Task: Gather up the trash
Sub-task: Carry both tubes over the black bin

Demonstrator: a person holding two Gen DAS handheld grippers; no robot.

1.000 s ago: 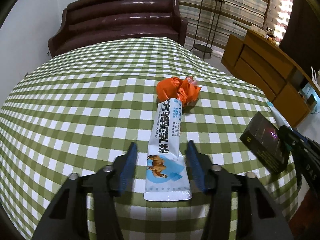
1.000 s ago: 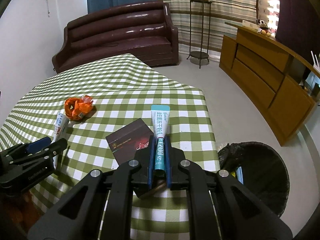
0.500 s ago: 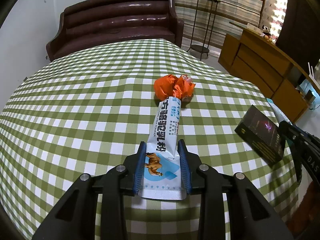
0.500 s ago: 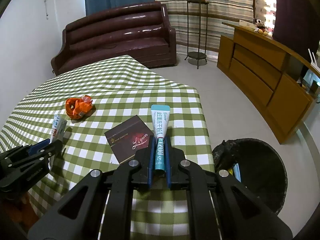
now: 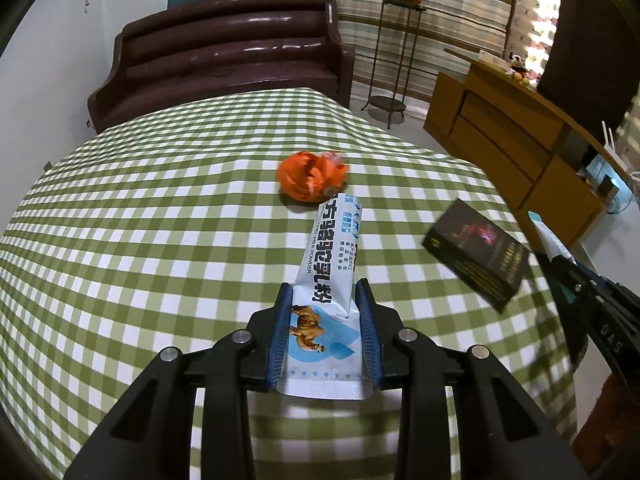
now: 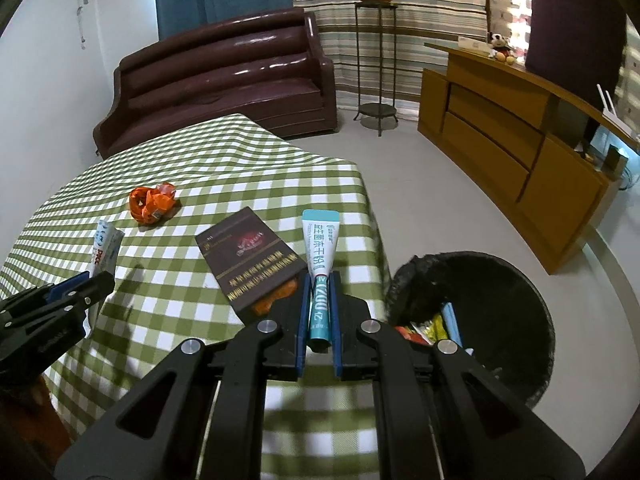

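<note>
Closed in from wide apart a second ago, the left tool (image 5: 325, 330) now grips the lower end of the white sachet (image 5: 329, 276), its blue pads pressing both side edges. That sachet carries large Chinese characters, the words "MILK POWDER" along one side and a camel drawing near the gripped end; in the right wrist view its far end shows red letters that are hard to read. Its top reaches just beside the crumpled orange wrapper (image 5: 311, 175), which sits toward the middle of the counter (image 5: 140, 240).

Over the same second the right tool (image 6: 319, 312) has stayed clamped on one teal-and-white tube (image 6: 320, 254), printed with Chinese characters on the white part and "200" on the teal part. The tube points across the right edge of the counter.

One dark box (image 6: 251, 258) lies near that right edge, just left of the tube, with gold lines of small print on its side and a reddish emblem on top; the lettering is too small to read. Something orange peeks out under its near corner.

On the floor beside the counter's right edge stands one black-lined bin (image 6: 516, 304), with several colourful packets inside.
</note>
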